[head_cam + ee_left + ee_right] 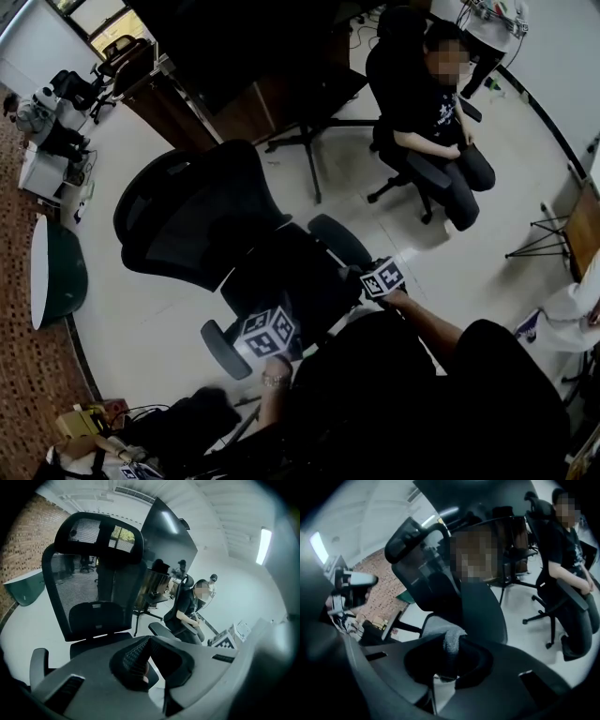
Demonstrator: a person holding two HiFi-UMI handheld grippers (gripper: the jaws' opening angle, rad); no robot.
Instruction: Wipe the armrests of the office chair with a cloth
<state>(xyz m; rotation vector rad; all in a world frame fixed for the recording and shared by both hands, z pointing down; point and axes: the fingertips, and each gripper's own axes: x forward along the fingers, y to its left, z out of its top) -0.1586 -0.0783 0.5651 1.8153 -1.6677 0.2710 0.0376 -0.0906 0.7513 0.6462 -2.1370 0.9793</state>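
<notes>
Right gripper (451, 645) is clamped on the grey cloth (439, 631) at the near end of the office chair's (202, 220) right-hand armrest (339, 240). The pad's long axis runs up-left, away from it, so the stroke likely goes that way. Left gripper (140, 660) is closed on nothing, just beside the left-hand armrest (223, 349). Both of the 2 forearms reach forward, low.

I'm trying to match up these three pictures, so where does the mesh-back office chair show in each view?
Head view: the office chair is left of centre, with its backrest toward the left.
Left gripper view: it fills the left half, front toward the camera.
Right gripper view: centre, with its headrest at upper left.
Shared landmark: the seated person in black, to the right of the chair in every view.
</notes>
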